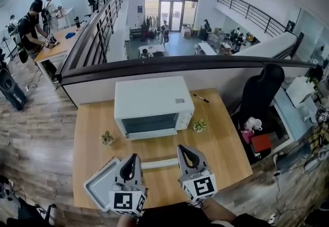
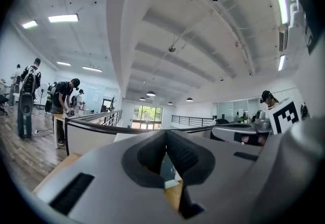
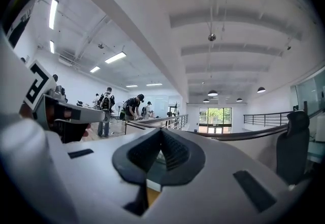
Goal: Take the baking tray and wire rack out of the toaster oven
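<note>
The white toaster oven (image 1: 153, 106) stands at the back middle of the wooden table (image 1: 226, 143), its glass door (image 1: 151, 124) closed. A grey baking tray (image 1: 97, 185) lies at the table's front left corner, partly hidden behind my left gripper (image 1: 132, 158). A pale strip (image 1: 159, 163) lies on the table between the two grippers; I cannot tell what it is. My right gripper (image 1: 186, 149) hangs beside the left one, both above the table's front and pointing level toward the oven. The left gripper (image 2: 166, 139) and right gripper (image 3: 161, 139) are shut with nothing between the pads.
Two small potted plants (image 1: 107, 138) (image 1: 199, 125) flank the oven's front. A black pen (image 1: 201, 98) lies at the back right. A black office chair (image 1: 262, 92) stands right of the table. A dark railing (image 1: 169, 64) runs behind it, and people work at a far desk (image 1: 54, 46).
</note>
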### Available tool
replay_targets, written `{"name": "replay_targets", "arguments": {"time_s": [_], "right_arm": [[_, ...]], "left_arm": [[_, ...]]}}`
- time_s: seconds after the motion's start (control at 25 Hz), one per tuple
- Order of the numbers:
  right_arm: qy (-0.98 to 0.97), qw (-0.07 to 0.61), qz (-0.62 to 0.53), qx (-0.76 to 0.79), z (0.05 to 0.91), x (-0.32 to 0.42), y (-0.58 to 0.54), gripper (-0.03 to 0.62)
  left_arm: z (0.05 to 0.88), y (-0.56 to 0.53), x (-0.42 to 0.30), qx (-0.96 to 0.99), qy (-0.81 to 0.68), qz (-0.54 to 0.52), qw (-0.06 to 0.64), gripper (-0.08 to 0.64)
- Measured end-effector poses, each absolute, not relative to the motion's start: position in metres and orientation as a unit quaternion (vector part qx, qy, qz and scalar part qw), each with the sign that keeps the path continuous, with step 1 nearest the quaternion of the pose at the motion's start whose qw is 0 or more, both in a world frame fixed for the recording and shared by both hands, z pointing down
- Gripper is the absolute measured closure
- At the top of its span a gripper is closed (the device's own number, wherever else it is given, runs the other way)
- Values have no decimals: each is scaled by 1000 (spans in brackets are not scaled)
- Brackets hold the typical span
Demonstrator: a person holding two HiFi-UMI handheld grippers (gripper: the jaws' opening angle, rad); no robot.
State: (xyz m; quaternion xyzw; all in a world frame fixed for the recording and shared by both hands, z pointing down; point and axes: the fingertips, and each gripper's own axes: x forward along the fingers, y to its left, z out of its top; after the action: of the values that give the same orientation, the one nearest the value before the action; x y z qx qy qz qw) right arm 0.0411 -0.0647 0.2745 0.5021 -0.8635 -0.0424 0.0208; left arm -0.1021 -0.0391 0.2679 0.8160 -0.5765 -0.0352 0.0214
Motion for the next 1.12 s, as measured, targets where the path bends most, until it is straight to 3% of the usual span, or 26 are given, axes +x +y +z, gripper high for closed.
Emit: {"name": "replay_targets", "arguments": {"time_s": [1.12], "right_arm": [[-865, 11, -56, 499, 258, 36, -65, 586]], "left_arm": [[274, -40, -99, 826, -562, -26, 32, 538]]}}
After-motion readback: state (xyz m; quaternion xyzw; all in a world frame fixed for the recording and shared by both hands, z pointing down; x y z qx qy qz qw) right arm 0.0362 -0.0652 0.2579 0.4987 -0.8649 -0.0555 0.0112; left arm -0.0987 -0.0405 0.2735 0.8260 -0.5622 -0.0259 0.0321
